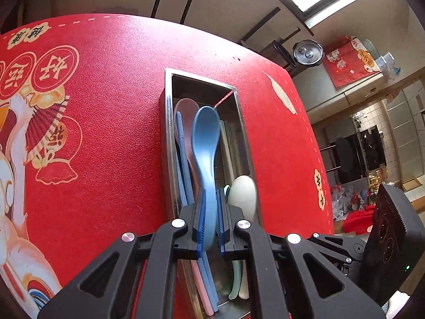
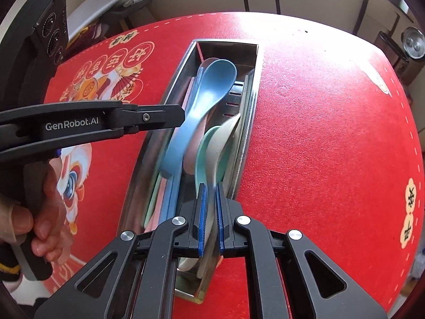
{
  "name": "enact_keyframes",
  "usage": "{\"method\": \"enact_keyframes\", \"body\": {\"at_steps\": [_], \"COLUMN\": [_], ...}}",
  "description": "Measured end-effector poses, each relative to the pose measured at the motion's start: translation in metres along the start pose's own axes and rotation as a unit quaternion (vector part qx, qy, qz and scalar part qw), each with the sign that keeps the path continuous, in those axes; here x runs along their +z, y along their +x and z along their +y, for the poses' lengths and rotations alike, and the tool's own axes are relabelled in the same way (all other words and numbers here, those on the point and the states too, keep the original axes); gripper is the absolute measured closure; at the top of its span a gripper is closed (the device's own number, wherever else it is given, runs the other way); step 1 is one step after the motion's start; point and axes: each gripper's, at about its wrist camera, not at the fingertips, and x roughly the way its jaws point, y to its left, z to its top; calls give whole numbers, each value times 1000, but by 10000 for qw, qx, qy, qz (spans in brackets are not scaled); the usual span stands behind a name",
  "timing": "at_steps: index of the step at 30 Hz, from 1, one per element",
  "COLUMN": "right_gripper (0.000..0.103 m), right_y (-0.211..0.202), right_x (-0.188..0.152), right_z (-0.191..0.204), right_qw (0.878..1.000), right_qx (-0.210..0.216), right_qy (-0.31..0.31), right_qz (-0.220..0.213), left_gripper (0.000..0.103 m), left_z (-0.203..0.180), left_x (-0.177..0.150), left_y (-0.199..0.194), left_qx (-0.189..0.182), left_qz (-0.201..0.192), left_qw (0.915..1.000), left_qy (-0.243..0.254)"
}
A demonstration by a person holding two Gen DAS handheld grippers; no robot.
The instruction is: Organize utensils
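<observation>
The red tablecloth (image 2: 318, 146) covers the table, and on it sits the steel utensil tray (image 2: 247, 138), a long narrow box that serves here as the landmark. It lies lengthwise away from both cameras, so handles can slide in along its length.

Inside the tray, along its left wall, lie blue and pink utensils (image 1: 186, 175) flat and parallel, likely laid that way to save room.

Above the tray's middle hangs the blue spoon (image 1: 205, 143), bowl towards the tray's far end. The left gripper (image 1: 211, 223) is clamped narrowly on its handle, holding it tilted down into the tray, apparently to lay it beside the others.

At the tray's near right side sit a cream spoon (image 2: 225, 138) and a mint green spoon (image 2: 205, 154), nested. The right gripper (image 2: 209, 218) is closed tight on a pale handle there; which of the two spoons it grips, I cannot tell.
</observation>
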Motion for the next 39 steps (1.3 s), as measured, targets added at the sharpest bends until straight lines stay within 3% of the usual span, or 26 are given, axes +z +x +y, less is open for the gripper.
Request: {"method": "enact_keyframes", "body": {"at_steps": [5,12,16,24,25,27,28,29,31,32,35,39], "right_gripper": [95,95,95,95,92,77,51,34,29,17,15,14], "right_y": [-8,-43,-72,-153,-165,-190,-204,-219,-245,-255,-282,-298], "right_x": [1,-5,-6,-19,-21,-26,-30,-34,-41,-44,-51,-55], "right_z": [1,0,4,18,20,25,29,33,40,43,47,45], "right_qw": [9999,9988,9967,9847,9820,9761,9717,9663,9559,9518,9382,9268], "right_qx": [-70,-145,-203,-448,-493,-614,-752,-823,-936,-1050,-1214,-1485], "right_qy": [94,332,504,834,866,932,948,944,877,864,1022,1378], "right_qz": [-53,-330,-610,-1465,-1604,-1865,-2031,-2249,-2642,-2748,-3077,-3162], "left_gripper": [96,82,78,58,52,44,36,30,8,6,6,6], "left_z": [-2,-12,-17,-20,-22,-26,-29,-32,-39,-43,-53,-64], "left_x": [2,4,2,-23,-27,-35,-41,-45,-54,-60,-71,-80], "left_y": [-20,-70,-105,-197,-210,-235,-248,-261,-284,-295,-320,-337], "left_qx": [93,524,846,1238,1247,1286,1307,1316,1352,1414,1544,1654], "left_qz": [-179,-590,-865,-1564,-1693,-1919,-2050,-2172,-2422,-2571,-2830,-3015], "left_qw": [9997,9944,9871,9679,9650,9588,9549,9513,9426,9368,9271,9209], "left_qy": [149,698,1048,1531,1568,1655,1704,1749,1861,1906,1912,1834]}}
